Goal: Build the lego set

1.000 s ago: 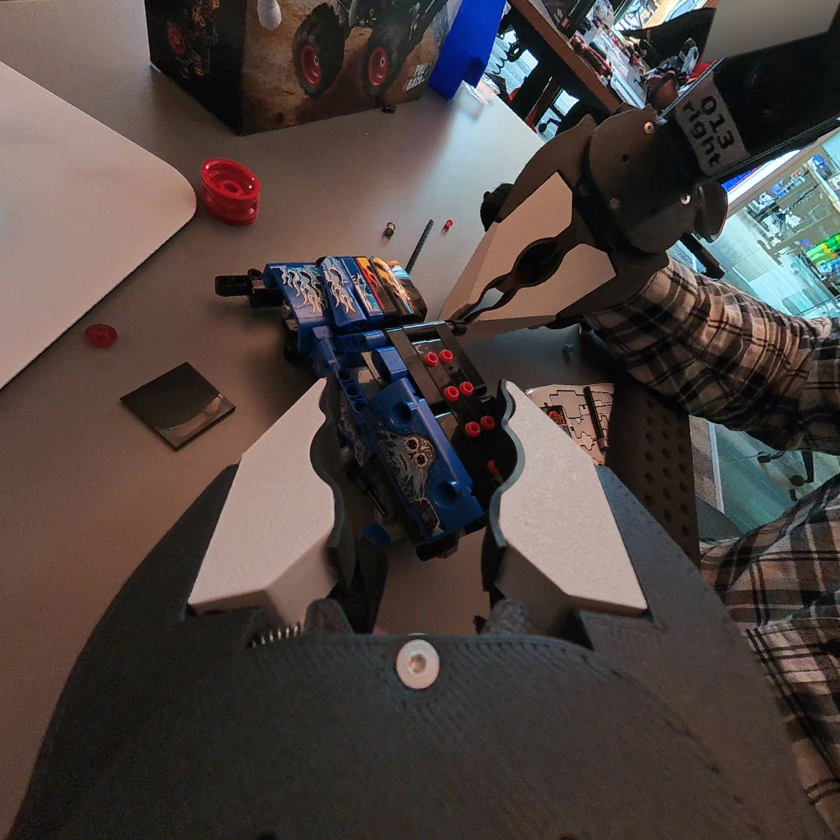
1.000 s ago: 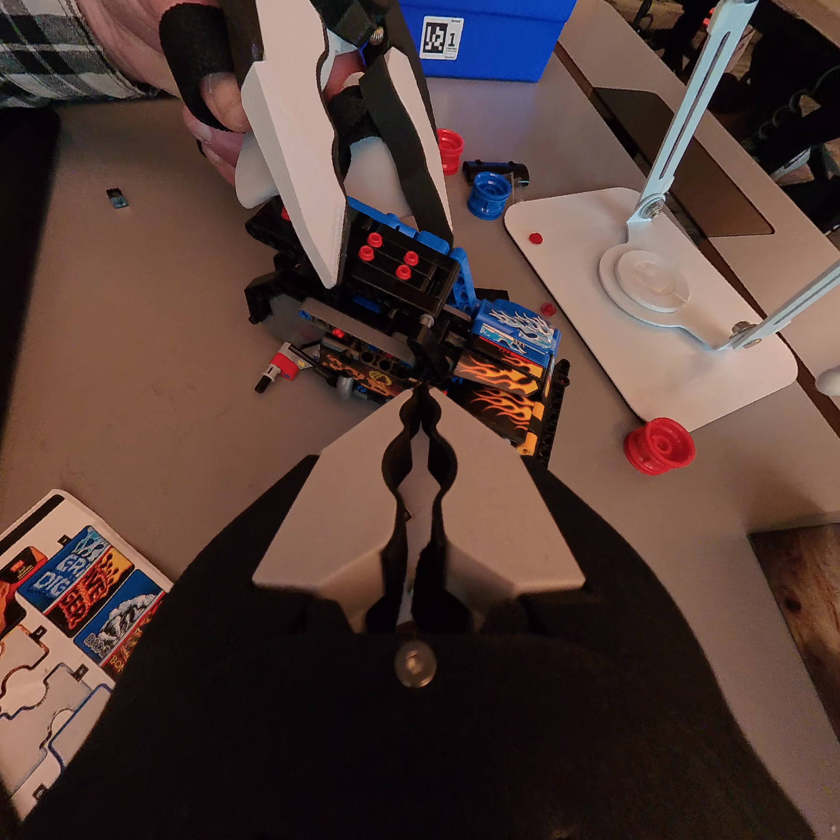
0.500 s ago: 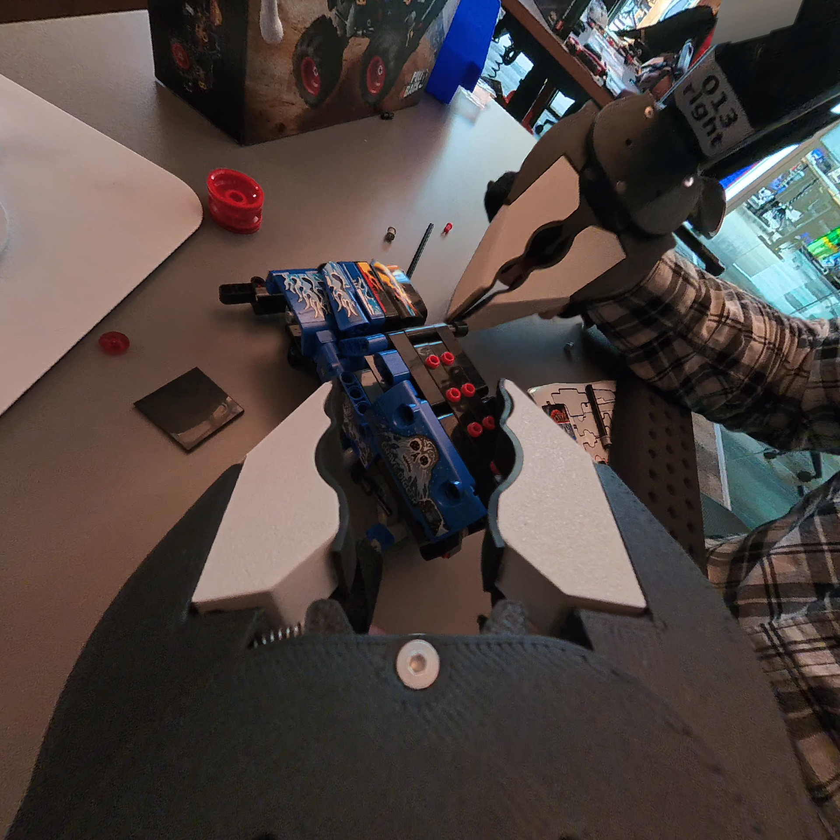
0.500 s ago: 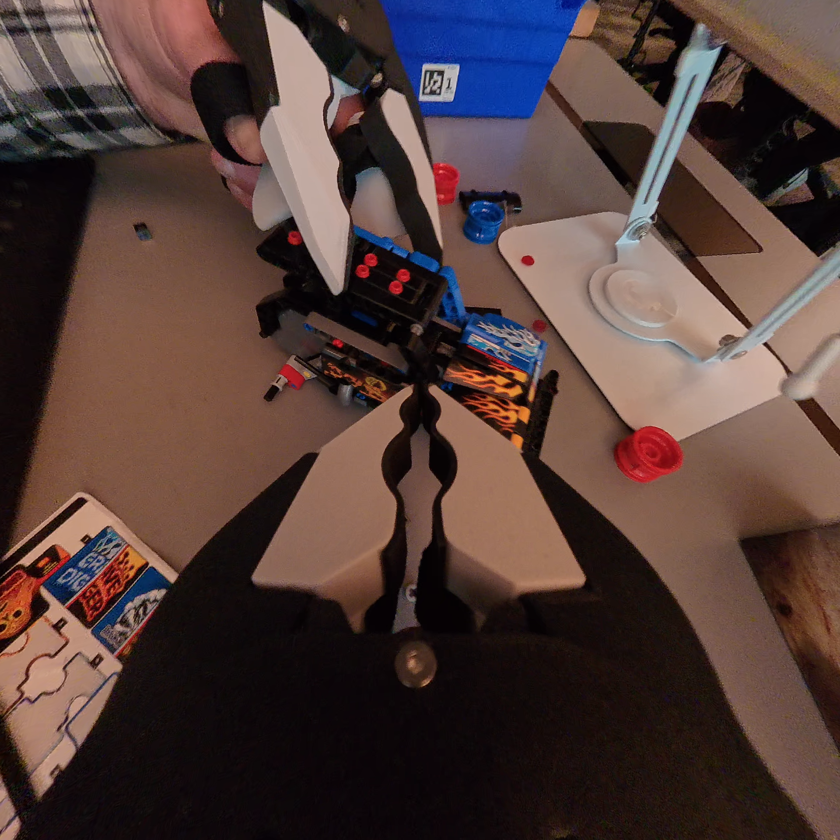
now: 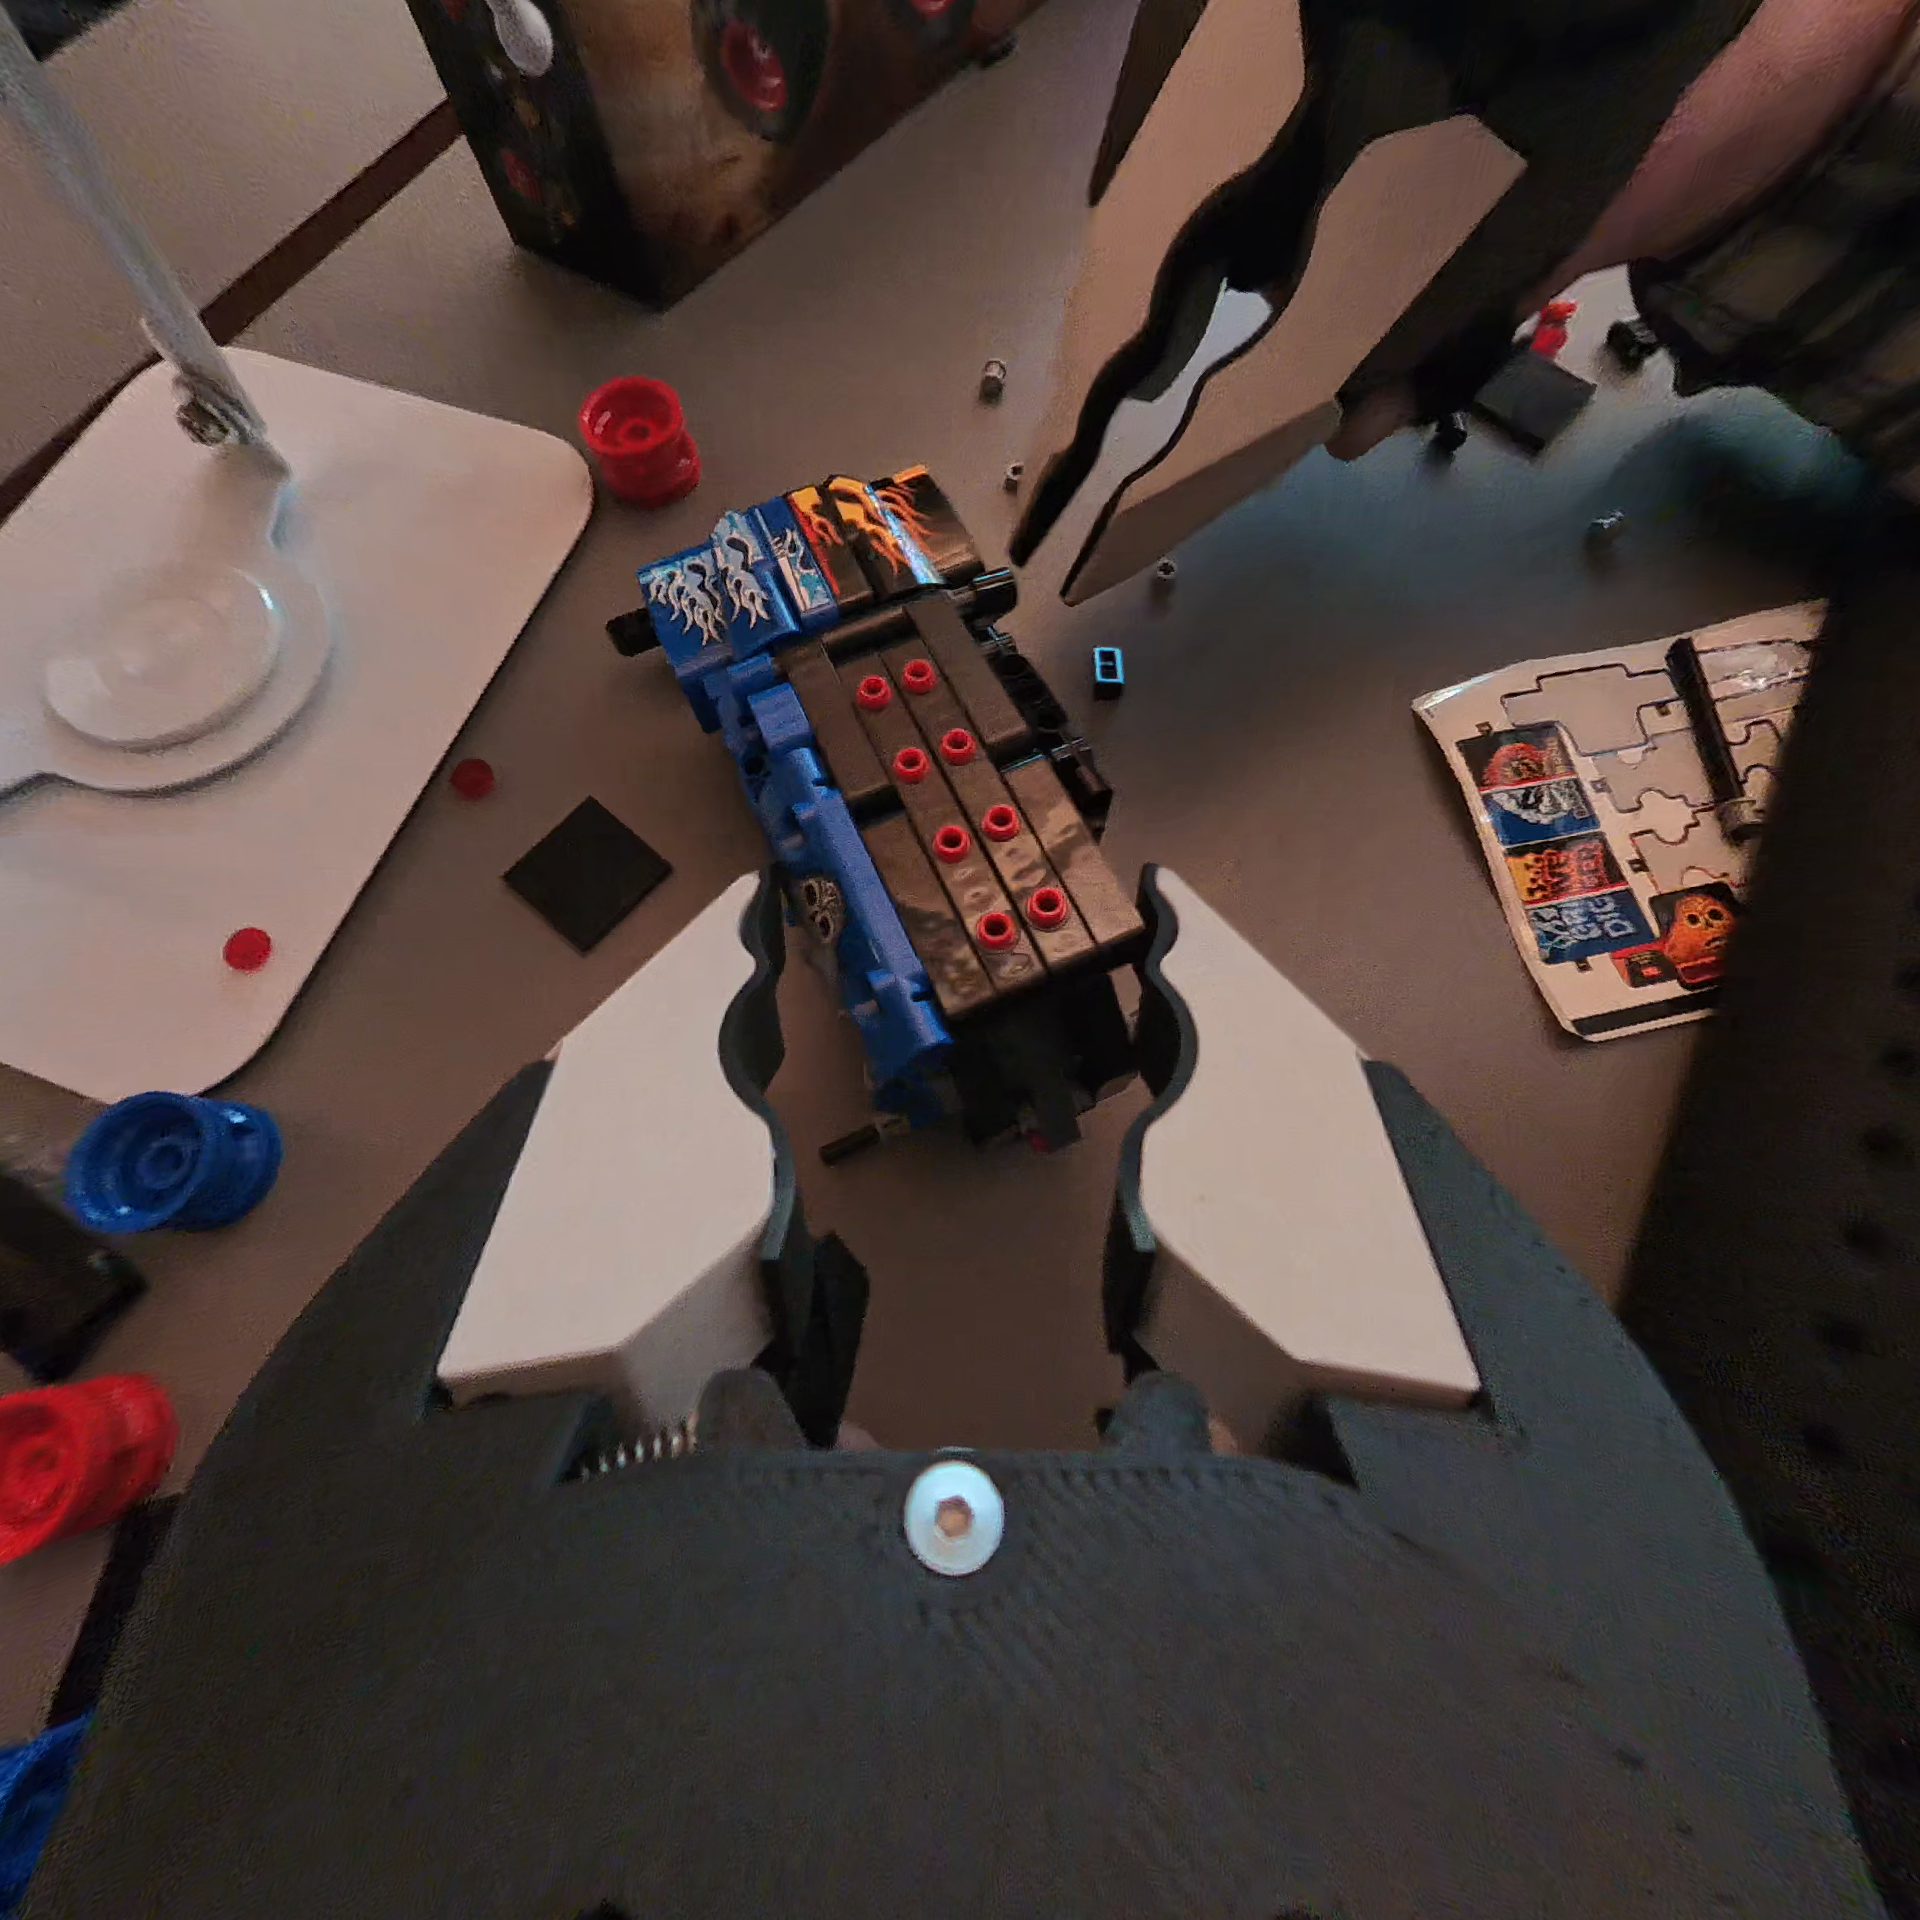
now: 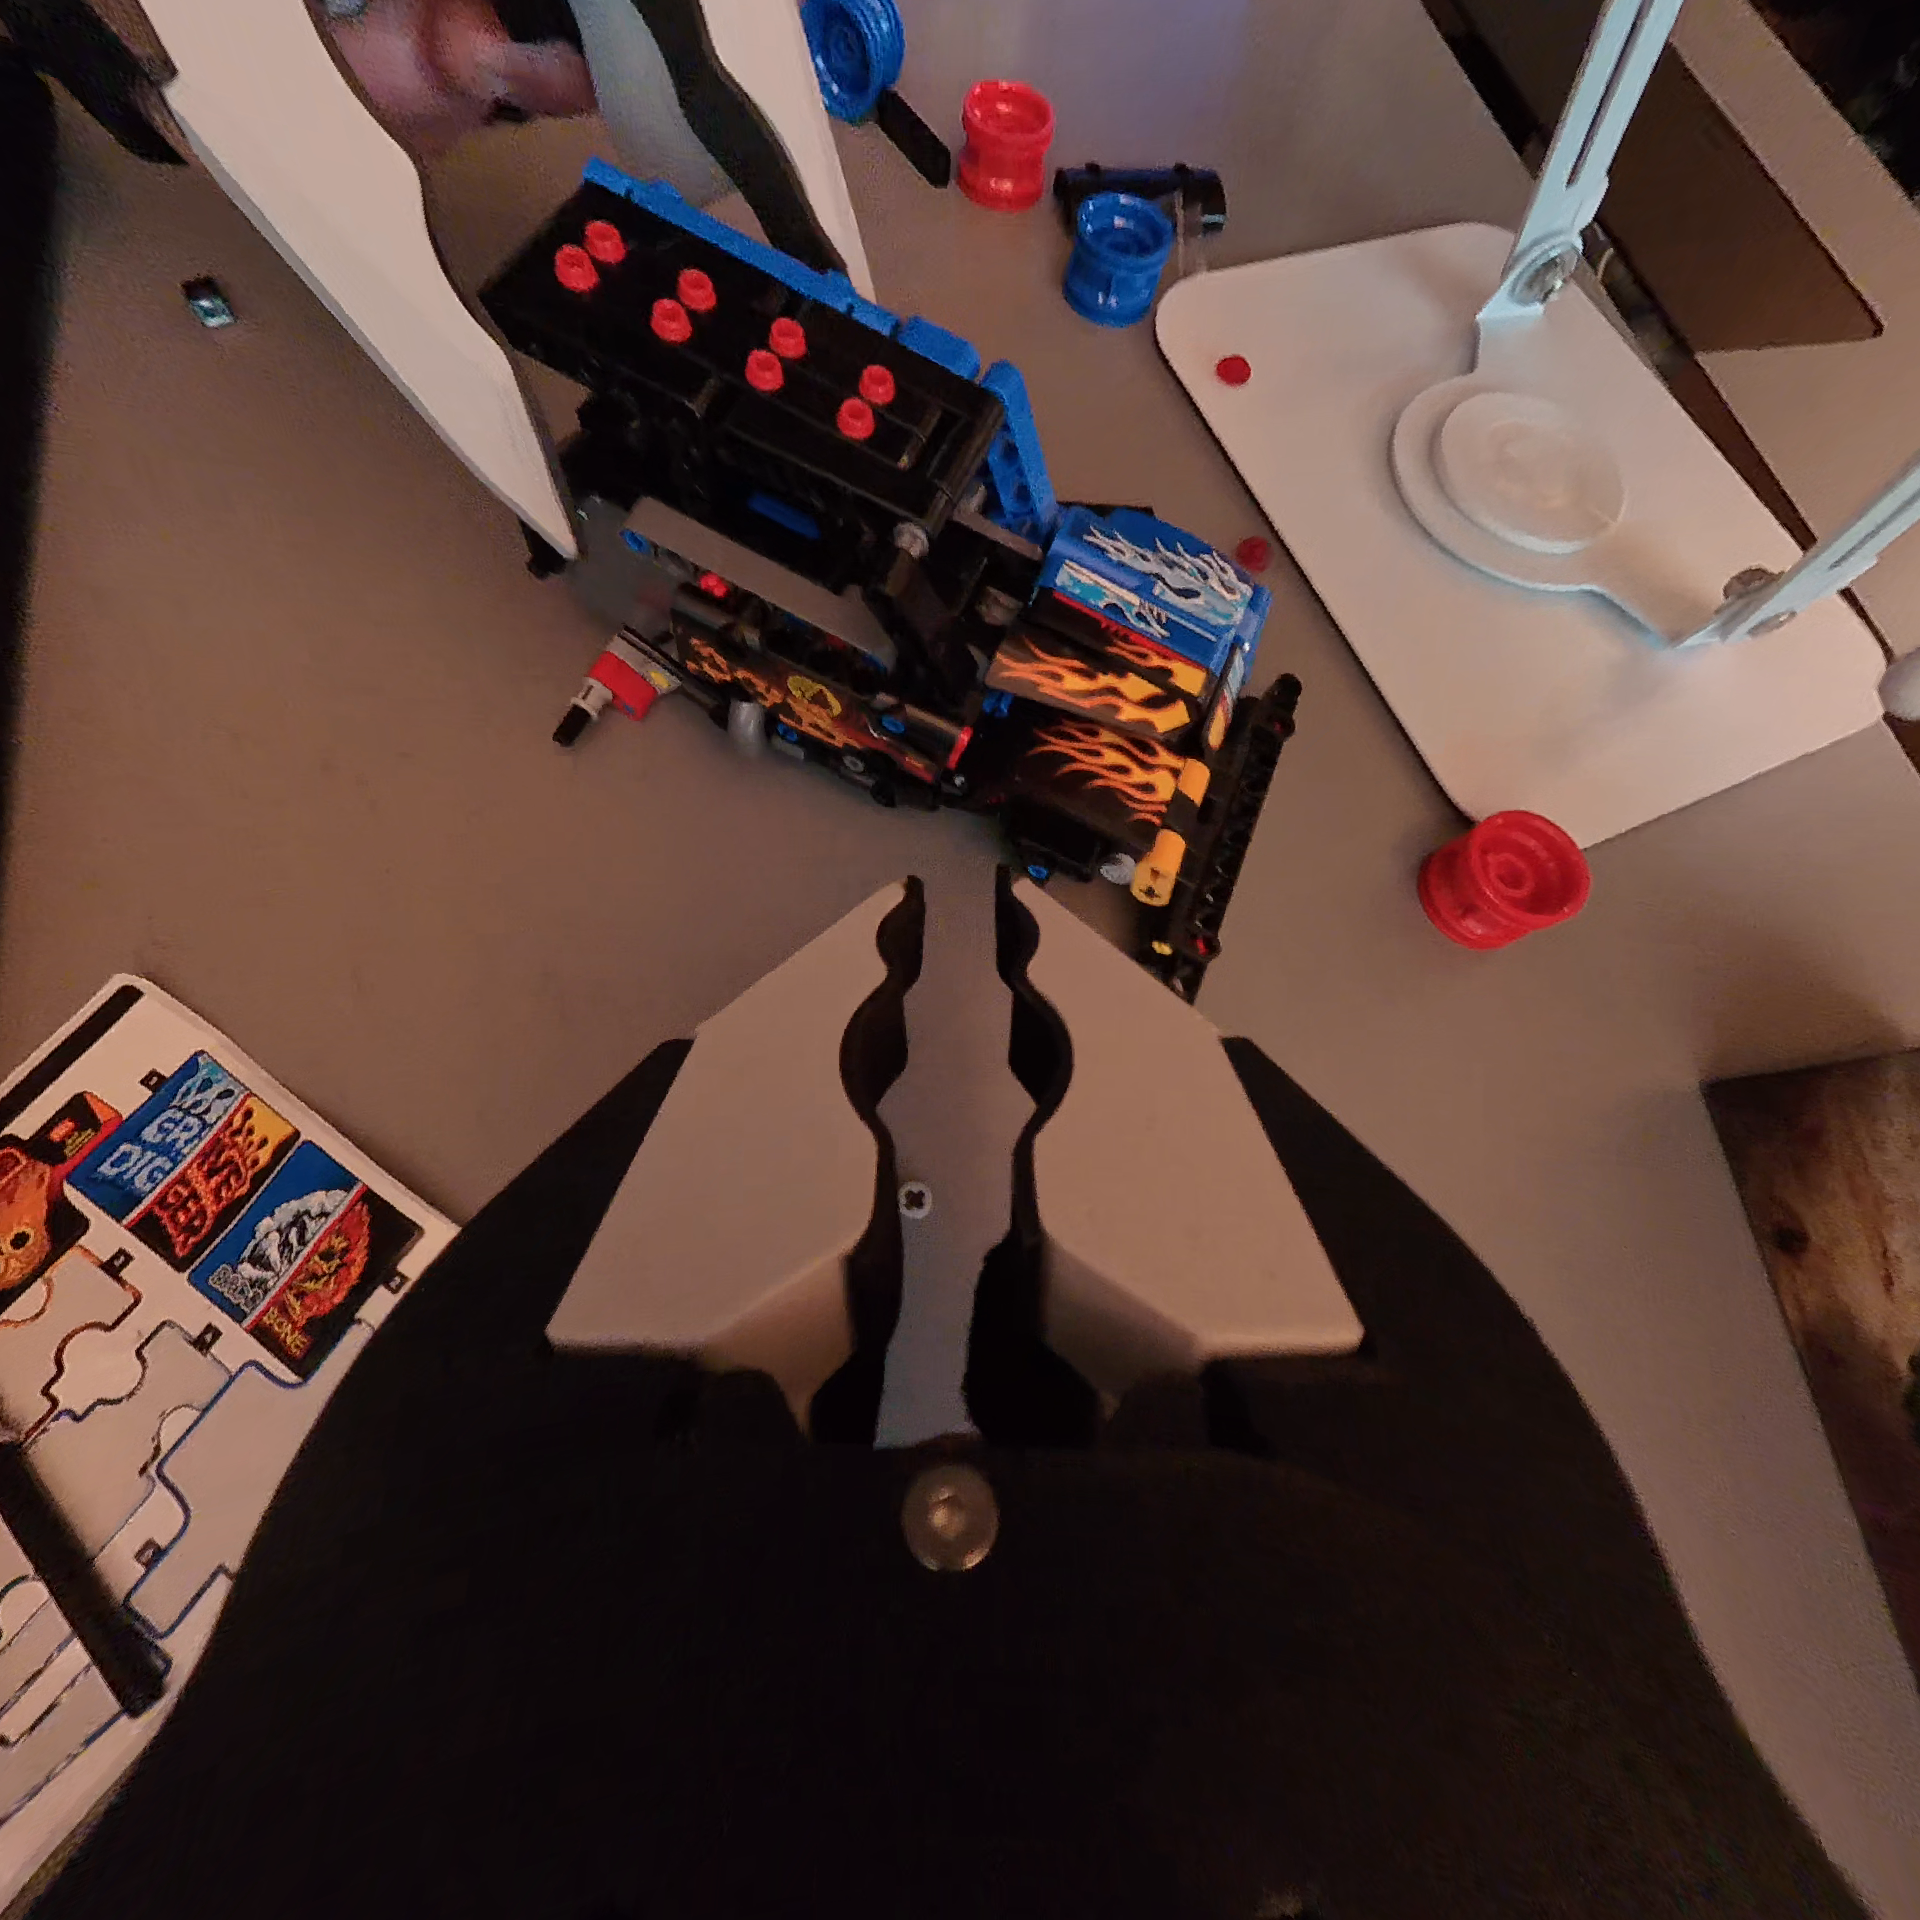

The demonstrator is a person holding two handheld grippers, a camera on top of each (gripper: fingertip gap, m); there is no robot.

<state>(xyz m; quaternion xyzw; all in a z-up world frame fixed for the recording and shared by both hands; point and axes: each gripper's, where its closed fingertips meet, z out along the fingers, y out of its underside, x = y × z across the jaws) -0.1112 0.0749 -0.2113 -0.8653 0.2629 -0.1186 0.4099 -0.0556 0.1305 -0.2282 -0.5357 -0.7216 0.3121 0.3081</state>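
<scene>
We find the left gripper (image 5: 951,997) wide open, its jaws straddling the rear of the truck body (image 5: 914,821) without clamping it. The right gripper (image 6: 956,894) stands slightly parted, empty, just short of the flame-stickered cab. The body rests on the table (image 6: 312,790). Chassis and panels look assembled; the red wheel hub (image 6: 1503,878) and blue wheel hub (image 6: 1117,255) lie loose, unfitted.

The grey table (image 5: 1299,831) carries the lego truck (image 5: 894,790), a white stand base (image 5: 312,665), a sticker sheet (image 5: 1621,810), a box (image 5: 665,135), a black tile (image 5: 587,873), and loose red wheels (image 6: 1503,878) and blue wheels (image 6: 1117,255).
</scene>
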